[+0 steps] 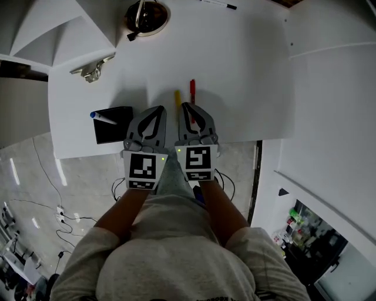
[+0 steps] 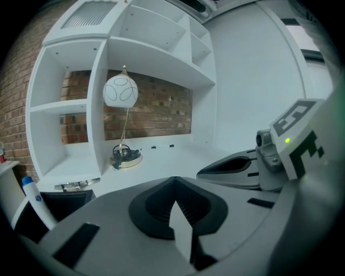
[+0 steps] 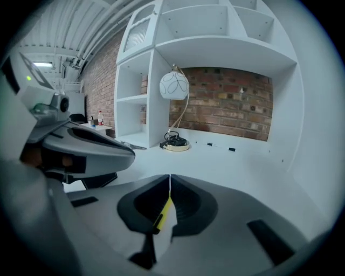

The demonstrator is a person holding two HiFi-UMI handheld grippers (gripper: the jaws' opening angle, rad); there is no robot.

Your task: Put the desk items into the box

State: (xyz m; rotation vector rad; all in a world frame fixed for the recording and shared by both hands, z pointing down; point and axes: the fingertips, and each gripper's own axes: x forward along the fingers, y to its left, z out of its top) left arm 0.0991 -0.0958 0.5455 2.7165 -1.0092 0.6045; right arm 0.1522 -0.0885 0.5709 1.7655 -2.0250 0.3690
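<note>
A black box [image 1: 113,126] sits at the desk's near left with a blue-capped marker [image 1: 102,117] leaning out of it. A yellow pen [image 1: 177,98] and a red pen [image 1: 192,92] lie side by side on the white desk [image 1: 235,70]. My left gripper [image 1: 159,110] and right gripper [image 1: 187,106] hover side by side at the near edge, just short of the pens, both shut and empty. In the right gripper view the yellow pen [image 3: 163,209] shows below the closed jaws [image 3: 170,179]. The left gripper view shows the box [image 2: 64,199] at the left of its shut jaws [image 2: 174,181].
A globe lamp [image 3: 173,86] on a round base [image 1: 147,16] stands at the back. A metal stapler [image 1: 91,70] lies near the shelf unit [image 1: 53,35] at the left. A black marker [image 1: 222,4] lies at the far edge. A white wall panel [image 1: 329,106] bounds the right.
</note>
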